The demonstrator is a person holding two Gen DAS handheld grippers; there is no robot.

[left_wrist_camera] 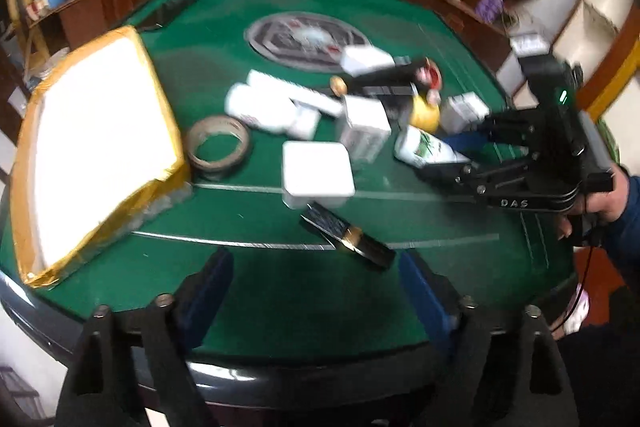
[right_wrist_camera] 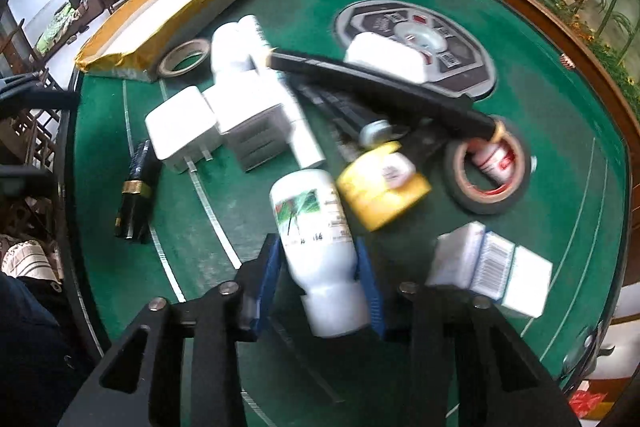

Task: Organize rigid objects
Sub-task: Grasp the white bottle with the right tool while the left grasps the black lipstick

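Barely started: the white box [left_wrist_camera: 100,143] at nine o'clock sits empty, clutter heaped mid-table [left_wrist_camera: 280,291]. The right gripper [right_wrist_camera: 318,277] pinches a white bottle [right_wrist_camera: 316,227] at the pile's four o'clock edge; the left gripper [left_wrist_camera: 316,291] hangs spread, holding nothing.
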